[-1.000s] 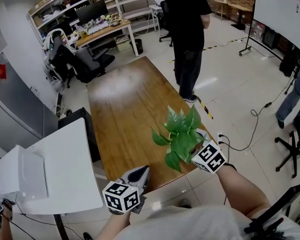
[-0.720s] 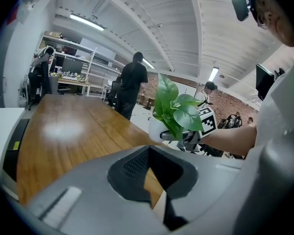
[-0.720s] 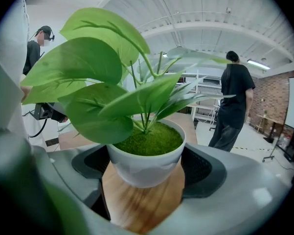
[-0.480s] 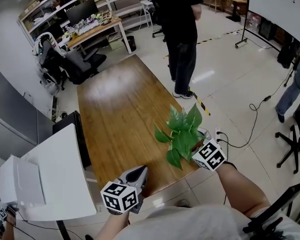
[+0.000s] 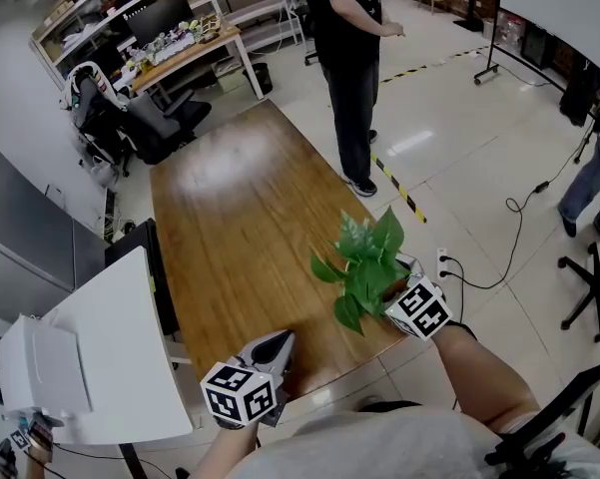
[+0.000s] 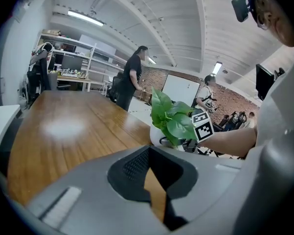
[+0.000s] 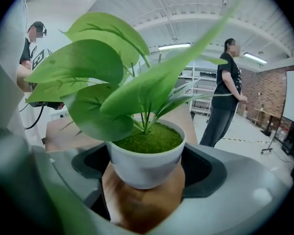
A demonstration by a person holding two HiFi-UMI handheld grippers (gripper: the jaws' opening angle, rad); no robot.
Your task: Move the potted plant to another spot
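The potted plant (image 5: 364,262) has broad green leaves and a small white pot (image 7: 146,163). My right gripper (image 5: 387,292) is shut on the pot, with a jaw on each side, and its marker cube (image 5: 419,310) shows beside the leaves. The plant hangs low over the near right corner of the long wooden table (image 5: 230,218); contact with the wood cannot be told. My left gripper (image 5: 284,340) hovers at the table's near edge, left of the plant, its jaws together and holding nothing. From the left gripper view the plant (image 6: 172,121) sits to the right.
A person in black (image 5: 349,58) stands by the table's far right side. A white cabinet (image 5: 110,337) with a printer (image 5: 35,352) is at the near left. Office chairs (image 5: 130,118) and a cluttered desk stand beyond the table. A cable (image 5: 499,257) trails on the floor at the right.
My right gripper has sunk a little toward the table with the plant. The person in black has shifted farther along the table. The left gripper has barely moved in view.
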